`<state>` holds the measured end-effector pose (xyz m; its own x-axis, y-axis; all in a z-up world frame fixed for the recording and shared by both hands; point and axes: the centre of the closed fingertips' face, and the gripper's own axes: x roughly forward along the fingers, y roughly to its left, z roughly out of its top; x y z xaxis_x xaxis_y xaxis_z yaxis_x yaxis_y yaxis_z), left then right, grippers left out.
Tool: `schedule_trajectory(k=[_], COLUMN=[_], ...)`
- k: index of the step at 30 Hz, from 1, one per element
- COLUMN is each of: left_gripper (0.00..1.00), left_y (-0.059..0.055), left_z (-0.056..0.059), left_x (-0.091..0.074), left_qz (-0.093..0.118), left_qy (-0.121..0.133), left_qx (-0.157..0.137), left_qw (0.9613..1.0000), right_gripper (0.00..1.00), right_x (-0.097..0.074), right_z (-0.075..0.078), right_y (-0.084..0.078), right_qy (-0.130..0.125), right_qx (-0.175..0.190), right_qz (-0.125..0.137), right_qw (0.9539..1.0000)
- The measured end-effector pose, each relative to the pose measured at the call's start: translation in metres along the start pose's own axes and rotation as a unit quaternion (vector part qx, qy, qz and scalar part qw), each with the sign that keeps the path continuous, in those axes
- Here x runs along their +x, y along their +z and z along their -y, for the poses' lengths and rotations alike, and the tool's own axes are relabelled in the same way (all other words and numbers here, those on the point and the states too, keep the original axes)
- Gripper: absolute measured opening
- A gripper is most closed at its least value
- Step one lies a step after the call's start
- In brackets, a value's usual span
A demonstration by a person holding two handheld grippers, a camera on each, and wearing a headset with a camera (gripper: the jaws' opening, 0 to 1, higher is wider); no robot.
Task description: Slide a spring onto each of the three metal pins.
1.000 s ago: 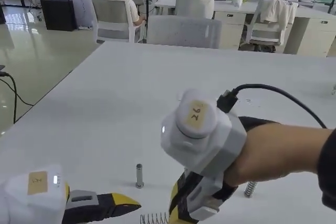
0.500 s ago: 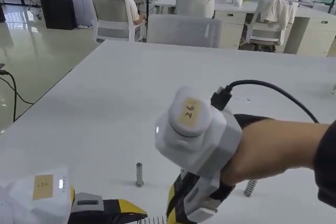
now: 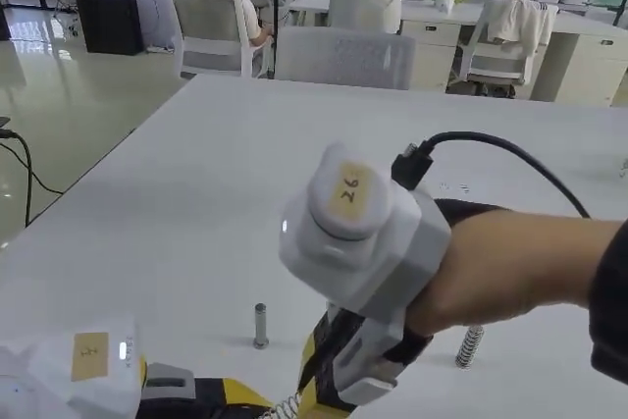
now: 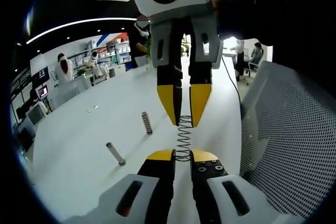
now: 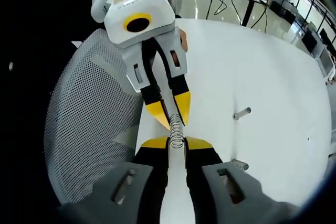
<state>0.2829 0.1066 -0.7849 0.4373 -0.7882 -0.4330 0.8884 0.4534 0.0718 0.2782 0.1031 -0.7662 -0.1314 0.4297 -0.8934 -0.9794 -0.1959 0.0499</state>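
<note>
Steel coils of 1 spring (image 4: 184, 137) run straight between my 2 tools, and that is the piece I am working with. My left gripper (image 4: 182, 156) is clenched on its near end, the yellow tips pinching the last coils. My right gripper (image 5: 177, 142) faces it nose to nose and is clamped on the opposite end. I take the metal pin (image 3: 260, 326) as my mark: it stands upright and bare on the white table (image 3: 294, 164). In the head view both tools and the gripped spring sit on my side of the pin, near it but not touching, low at the bottom edge of the frame. A second spring (image 3: 470, 345) stands on the table well to the right of the pin, just under my forearm (image 3: 530, 272) and apart from both tools. On the near side of the pin, past the table's edge, a grey mesh chair (image 4: 283, 129) shows beside the gripped spring. I cannot tell whether that spring clears the tabletop or brushes it
</note>
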Motion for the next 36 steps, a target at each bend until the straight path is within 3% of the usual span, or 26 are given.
schedule_trajectory(k=[16, 36], left_gripper=[0.08, 0.07], left_y=[0.005, 0.017], left_z=[0.000, 0.001], left_x=[0.000, -0.002], left_qz=[0.012, 0.037], left_qy=[0.001, -0.001], left_qx=[-0.006, -0.013], left_qw=[0.9999, 0.9992], right_gripper=[0.13, 0.15], right_x=[-0.005, 0.003], right_z=[-0.002, -0.003], right_y=[0.023, 0.017], right_qy=[-0.012, -0.003], right_qx=[-0.020, -0.020], right_qz=[0.023, 0.017], right_qw=[0.9995, 0.9997])
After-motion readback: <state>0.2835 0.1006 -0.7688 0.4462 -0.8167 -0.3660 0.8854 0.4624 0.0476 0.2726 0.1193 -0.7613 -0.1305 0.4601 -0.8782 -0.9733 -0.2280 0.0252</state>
